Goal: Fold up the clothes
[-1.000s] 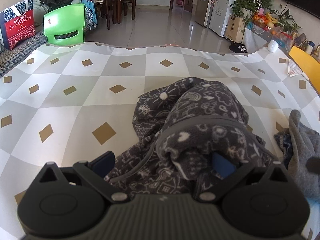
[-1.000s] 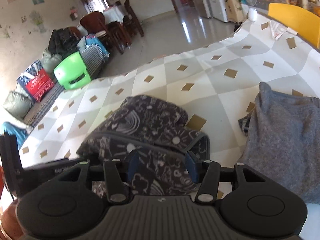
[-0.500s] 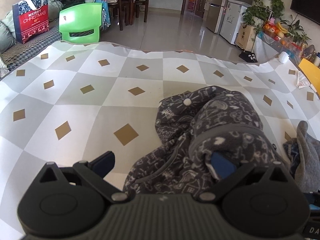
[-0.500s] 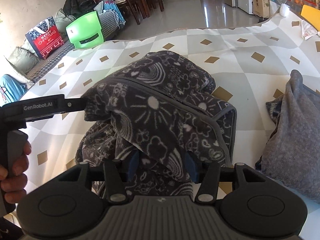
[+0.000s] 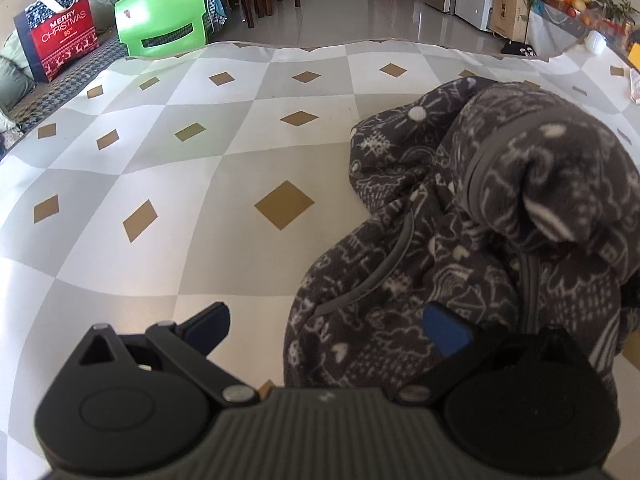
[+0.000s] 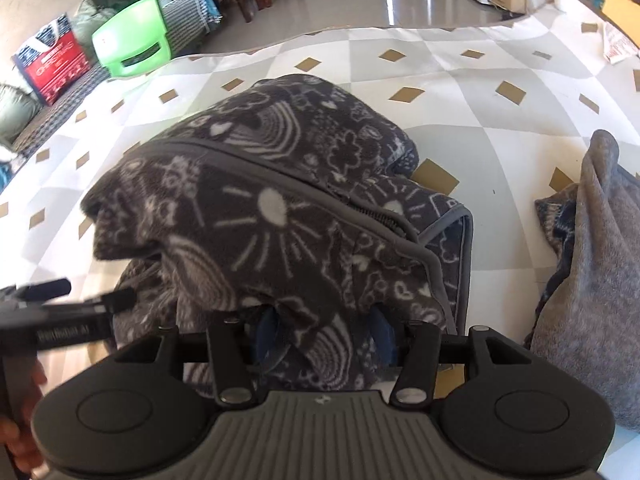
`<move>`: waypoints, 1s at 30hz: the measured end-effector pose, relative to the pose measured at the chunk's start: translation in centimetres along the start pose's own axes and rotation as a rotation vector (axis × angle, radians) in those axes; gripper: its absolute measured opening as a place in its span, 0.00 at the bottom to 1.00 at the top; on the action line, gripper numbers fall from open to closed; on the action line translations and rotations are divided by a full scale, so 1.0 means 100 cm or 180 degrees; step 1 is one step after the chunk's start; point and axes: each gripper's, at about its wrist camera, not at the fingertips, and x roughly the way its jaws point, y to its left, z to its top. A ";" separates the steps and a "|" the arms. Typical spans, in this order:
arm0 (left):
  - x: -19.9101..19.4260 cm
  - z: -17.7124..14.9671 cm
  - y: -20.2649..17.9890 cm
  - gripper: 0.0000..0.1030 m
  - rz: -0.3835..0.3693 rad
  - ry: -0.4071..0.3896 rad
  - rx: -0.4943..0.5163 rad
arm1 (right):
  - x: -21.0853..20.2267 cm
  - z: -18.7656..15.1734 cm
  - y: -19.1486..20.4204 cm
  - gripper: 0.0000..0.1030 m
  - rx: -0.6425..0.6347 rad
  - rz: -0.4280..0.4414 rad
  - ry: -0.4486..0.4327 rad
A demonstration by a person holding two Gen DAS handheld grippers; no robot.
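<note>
Right gripper: jaws clamped on a fold of the dark grey fleece jacket with white doodle print, which bulks straight ahead of them, zip edge running ahead and to the right. Left gripper: jaws wide apart, nothing pinched; jacket lies over its right finger and beyond, to the right. Underneath: grey-and-white diamond-patterned cloth. Right of the right jaws, apart: plain grey fleece garment. Judgement: the right hand has the hold; the left needs to close in rightward.
</note>
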 end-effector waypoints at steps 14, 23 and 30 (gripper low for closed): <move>0.028 -0.015 -0.010 1.00 0.0053 0.0228 0.0137 | 0.027 0.036 -0.011 0.49 0.0394 -0.0424 -0.0211; 0.023 -0.024 -0.001 1.00 0.0087 0.0259 0.0153 | 0.039 0.056 -0.011 0.48 0.0392 -0.0640 -0.0510; 0.015 -0.035 0.022 1.00 0.0180 0.0370 0.0031 | 0.040 0.070 -0.007 0.48 0.0573 -0.0679 -0.0679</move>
